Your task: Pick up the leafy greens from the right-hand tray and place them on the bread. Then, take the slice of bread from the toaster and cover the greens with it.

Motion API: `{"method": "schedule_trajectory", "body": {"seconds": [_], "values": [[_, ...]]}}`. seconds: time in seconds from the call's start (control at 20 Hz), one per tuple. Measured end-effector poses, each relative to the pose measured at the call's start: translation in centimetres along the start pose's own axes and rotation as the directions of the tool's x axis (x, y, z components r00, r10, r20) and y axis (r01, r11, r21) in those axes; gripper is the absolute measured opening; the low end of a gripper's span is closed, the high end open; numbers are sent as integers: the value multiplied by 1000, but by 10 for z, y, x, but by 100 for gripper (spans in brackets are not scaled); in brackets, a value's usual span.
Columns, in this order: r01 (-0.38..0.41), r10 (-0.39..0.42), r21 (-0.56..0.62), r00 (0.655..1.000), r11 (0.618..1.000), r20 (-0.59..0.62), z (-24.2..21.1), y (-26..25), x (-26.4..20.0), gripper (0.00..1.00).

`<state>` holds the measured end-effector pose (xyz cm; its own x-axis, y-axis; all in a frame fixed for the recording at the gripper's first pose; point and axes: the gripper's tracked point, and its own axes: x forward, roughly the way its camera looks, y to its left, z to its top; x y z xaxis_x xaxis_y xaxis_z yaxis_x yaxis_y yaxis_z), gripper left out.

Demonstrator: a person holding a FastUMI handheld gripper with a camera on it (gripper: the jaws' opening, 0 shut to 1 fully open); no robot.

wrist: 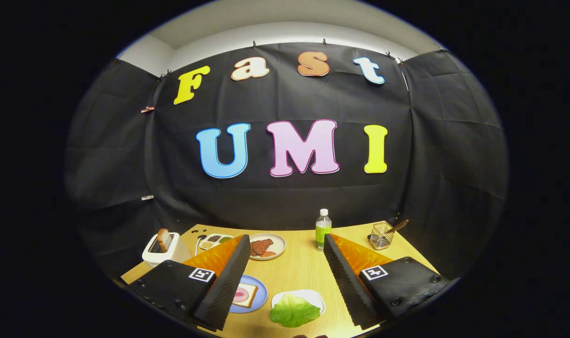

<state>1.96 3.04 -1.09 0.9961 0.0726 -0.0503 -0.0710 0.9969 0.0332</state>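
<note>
Green lettuce lies on a white tray between the parted, empty tongs, beside bread on a blue plate; another slice stands in the toaster on the wooden surface.

Staged recording booth, mock kitchen setup, not real home. Black cloth wall clipped up on three sides, white room wall and ceiling above it. Small wooden tabletop dressed like breakfast scene: white toaster with bread slice, plates of toy-like food, lettuce leaf on white tray, drink bottle, wire utensil holder.
</note>
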Motion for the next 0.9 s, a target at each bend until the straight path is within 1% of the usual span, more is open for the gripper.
{"method": "schedule_trajectory", "body": {"seconds": [0.3, 0.5, 0.75, 0.9], "values": [[-13, 13, 3, 1000, 1000, -19, -5, 5, 6, 97], [-19, 19, 1, 998, 1000, -61, -17, 6, 13, 97], [-30, 30, -2, 986, 1000, -166, -53, 1, 25, 97], [-46, 40, -16, 960, 999, -278, -93, -2, 32, 97]]}}
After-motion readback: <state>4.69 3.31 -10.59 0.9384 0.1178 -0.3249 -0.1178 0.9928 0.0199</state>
